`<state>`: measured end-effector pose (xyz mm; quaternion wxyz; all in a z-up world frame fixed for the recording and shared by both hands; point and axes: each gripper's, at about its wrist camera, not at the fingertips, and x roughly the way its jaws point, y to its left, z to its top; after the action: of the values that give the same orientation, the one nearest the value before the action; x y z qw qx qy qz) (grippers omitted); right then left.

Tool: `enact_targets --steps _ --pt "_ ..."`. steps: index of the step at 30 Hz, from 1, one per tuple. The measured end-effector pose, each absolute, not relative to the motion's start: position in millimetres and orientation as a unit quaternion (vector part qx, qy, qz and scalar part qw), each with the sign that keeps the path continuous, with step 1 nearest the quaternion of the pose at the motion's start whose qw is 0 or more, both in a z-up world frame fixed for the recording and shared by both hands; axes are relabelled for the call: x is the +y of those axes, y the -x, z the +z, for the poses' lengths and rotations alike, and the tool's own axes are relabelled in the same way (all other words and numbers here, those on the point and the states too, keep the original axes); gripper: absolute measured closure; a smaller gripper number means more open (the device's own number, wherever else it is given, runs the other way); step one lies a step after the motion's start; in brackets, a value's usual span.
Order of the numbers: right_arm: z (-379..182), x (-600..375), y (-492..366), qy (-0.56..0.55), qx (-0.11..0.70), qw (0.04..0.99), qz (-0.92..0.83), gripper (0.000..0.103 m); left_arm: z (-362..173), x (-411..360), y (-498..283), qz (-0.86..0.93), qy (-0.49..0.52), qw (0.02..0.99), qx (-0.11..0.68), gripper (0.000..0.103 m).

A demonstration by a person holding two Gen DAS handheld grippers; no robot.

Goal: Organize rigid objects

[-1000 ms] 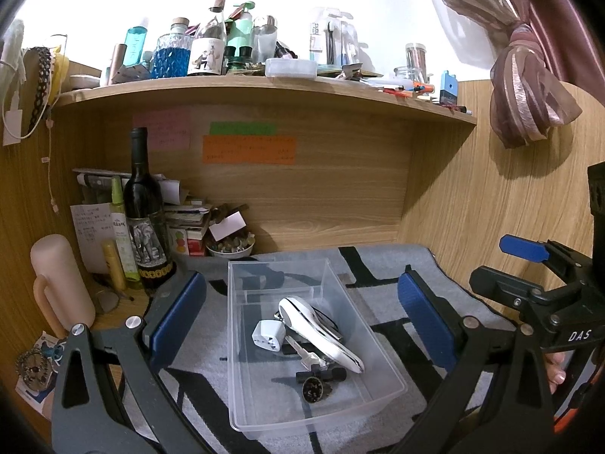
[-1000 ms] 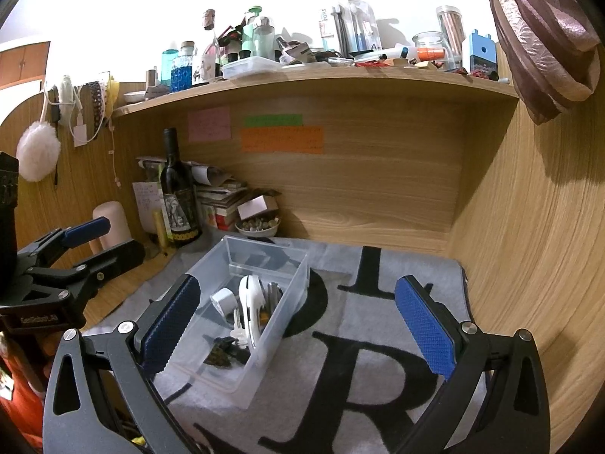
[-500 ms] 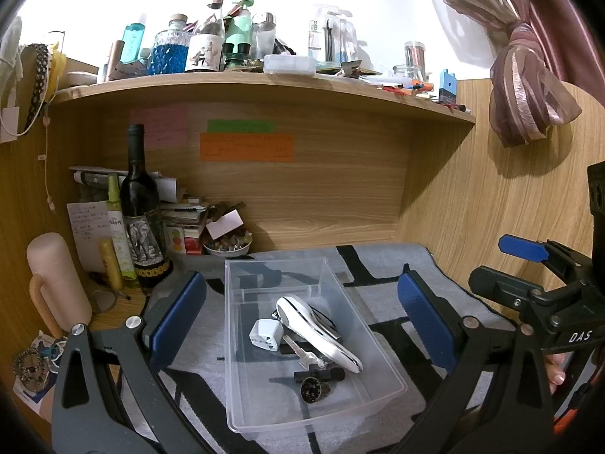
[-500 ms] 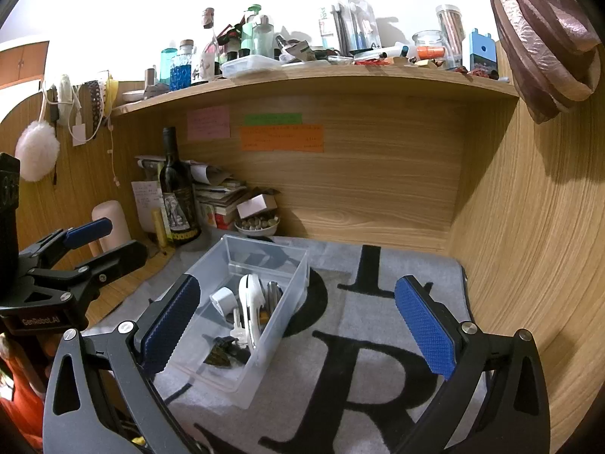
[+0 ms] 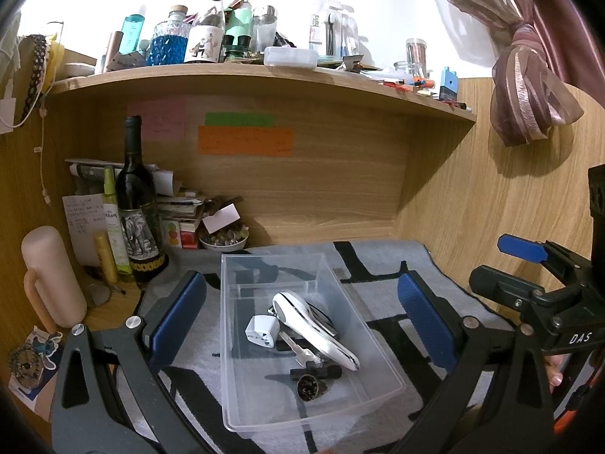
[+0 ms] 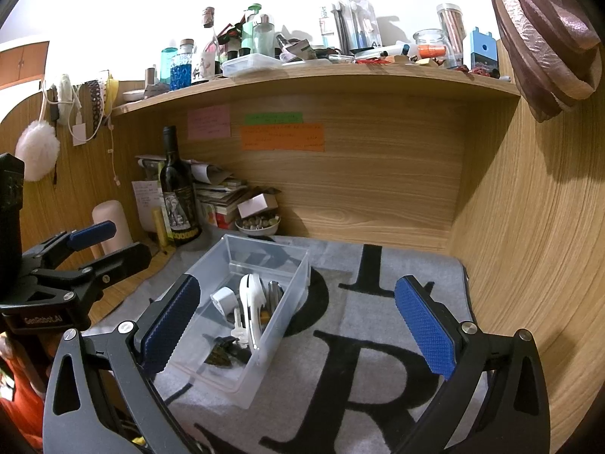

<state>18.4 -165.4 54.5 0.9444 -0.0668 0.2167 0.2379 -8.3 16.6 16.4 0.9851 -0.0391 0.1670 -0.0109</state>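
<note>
In the clear bin [image 5: 242, 344], white adapter [image 5: 262, 331], key [image 5: 301, 352], white handle [image 5: 314, 325].

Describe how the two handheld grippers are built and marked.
Both are black metal frames with silver screws and two wide fingers faced in blue textured pads. The left gripper reads "GenRobot.AI" in white, seen from the right camera; the right gripper reads "DAS", seen from the left. No cables show.

left claw [image 5: 302, 314] spread wide, right claw [image 6: 298, 321] likewise

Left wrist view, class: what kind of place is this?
Probably a home desk nook: a wooden shelf crowded with bottles, sticky notes on the back panel, a wine bottle beside stacked papers.
</note>
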Motion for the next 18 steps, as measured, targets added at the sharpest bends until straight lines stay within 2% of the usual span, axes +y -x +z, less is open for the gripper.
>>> enact_targets --steps 18 --pt "52.3 -161.7 -18.5 0.067 0.221 0.944 0.236 0.0 16.4 12.7 5.9 -0.019 0.039 0.984 0.171 0.0"
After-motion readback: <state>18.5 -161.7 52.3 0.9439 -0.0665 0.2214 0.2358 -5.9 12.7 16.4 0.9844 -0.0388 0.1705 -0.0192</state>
